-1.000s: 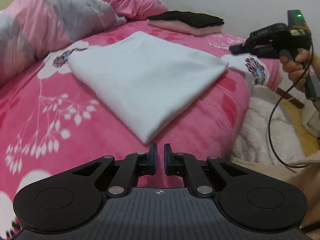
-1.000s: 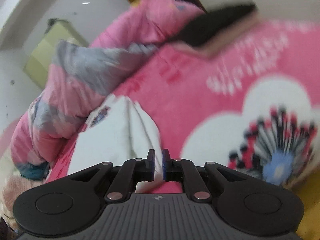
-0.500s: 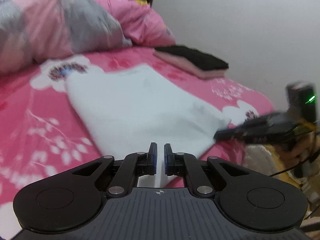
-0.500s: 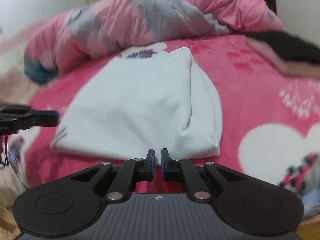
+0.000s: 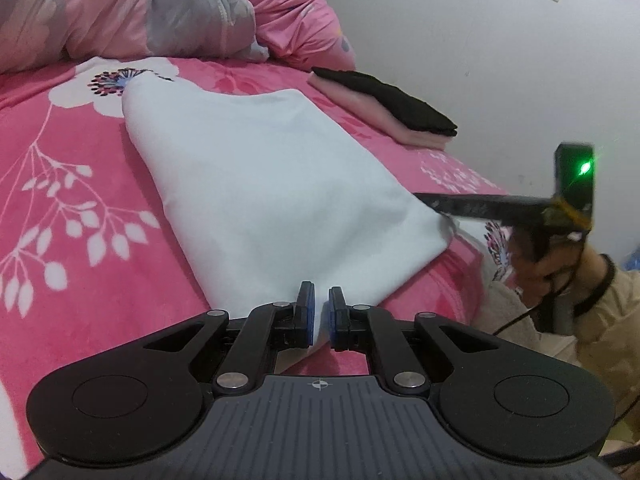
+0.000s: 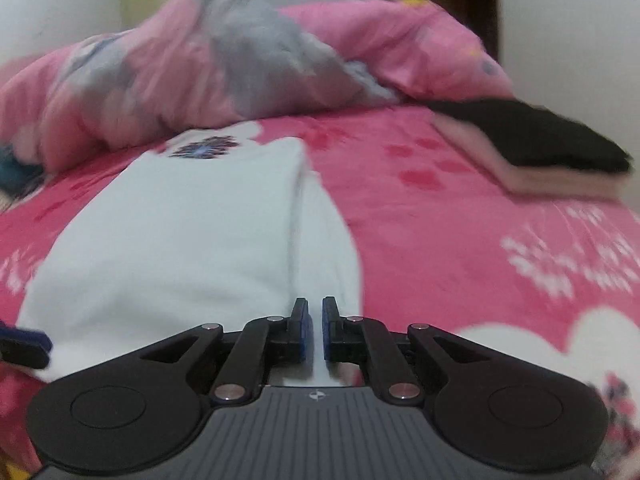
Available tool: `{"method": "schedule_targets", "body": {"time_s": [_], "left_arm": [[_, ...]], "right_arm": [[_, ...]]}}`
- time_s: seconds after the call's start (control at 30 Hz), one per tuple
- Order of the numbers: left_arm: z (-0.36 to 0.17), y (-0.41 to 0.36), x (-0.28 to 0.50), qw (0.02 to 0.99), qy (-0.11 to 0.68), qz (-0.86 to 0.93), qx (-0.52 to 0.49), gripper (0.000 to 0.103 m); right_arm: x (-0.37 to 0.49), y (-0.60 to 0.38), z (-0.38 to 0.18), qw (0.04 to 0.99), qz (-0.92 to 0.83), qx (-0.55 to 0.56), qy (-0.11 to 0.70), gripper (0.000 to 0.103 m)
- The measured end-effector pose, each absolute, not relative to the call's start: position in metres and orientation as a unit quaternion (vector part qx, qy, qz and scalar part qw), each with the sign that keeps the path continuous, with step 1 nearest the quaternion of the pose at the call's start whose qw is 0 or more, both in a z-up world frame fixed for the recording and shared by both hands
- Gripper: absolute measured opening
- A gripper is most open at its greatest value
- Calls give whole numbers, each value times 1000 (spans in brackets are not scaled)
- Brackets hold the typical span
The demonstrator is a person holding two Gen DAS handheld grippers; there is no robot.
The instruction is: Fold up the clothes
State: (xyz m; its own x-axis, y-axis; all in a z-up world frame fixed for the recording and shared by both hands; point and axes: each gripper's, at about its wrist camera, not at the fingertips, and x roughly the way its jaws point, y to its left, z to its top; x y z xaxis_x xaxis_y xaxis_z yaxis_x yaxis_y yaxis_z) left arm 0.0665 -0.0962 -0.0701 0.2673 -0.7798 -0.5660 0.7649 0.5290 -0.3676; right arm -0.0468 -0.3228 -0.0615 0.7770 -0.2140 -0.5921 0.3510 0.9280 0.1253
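A white garment (image 5: 272, 184) (image 6: 180, 240) lies folded flat on the pink flowered bed cover (image 5: 80, 200). My left gripper (image 5: 319, 312) is shut and empty, its tips over the garment's near left corner. My right gripper (image 6: 315, 320) is also shut with nothing between its pads, at the garment's near right corner, where a fold line runs away from it. In the left wrist view the right gripper (image 5: 428, 200) shows side-on, its tips at that corner, held by a hand (image 5: 560, 268). The left gripper's tip (image 6: 36, 340) shows at the left edge of the right wrist view.
A folded stack, black on pale pink (image 5: 384, 104) (image 6: 532, 140), sits at the bed's far right by the white wall (image 5: 480, 40). A bunched pink and grey duvet (image 5: 140, 12) (image 6: 200, 68) fills the head end. A beige cloth (image 5: 508, 320) hangs off the bed's right side.
Both grippers rolled level and came in to the garment's near edge, the right one swinging from beside the bed to the right corner. Both stayed shut; the garment has not moved.
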Motion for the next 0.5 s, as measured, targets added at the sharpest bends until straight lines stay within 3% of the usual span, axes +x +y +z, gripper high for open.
{"method": "schedule_targets", "body": {"time_s": [0.2, 0.37, 0.5], "left_arm": [[-71, -96, 68, 793, 367, -486, -15, 6], [-65, -92, 68, 792, 371, -485, -25, 6], [-47, -83, 73, 796, 354, -489, -28, 6]], "right_arm": [[-46, -305, -31, 966, -87, 133, 204, 6], [-20, -305, -87, 957, -77, 126, 249, 5], [-25, -306, -86, 956, -79, 127, 253, 5]]}}
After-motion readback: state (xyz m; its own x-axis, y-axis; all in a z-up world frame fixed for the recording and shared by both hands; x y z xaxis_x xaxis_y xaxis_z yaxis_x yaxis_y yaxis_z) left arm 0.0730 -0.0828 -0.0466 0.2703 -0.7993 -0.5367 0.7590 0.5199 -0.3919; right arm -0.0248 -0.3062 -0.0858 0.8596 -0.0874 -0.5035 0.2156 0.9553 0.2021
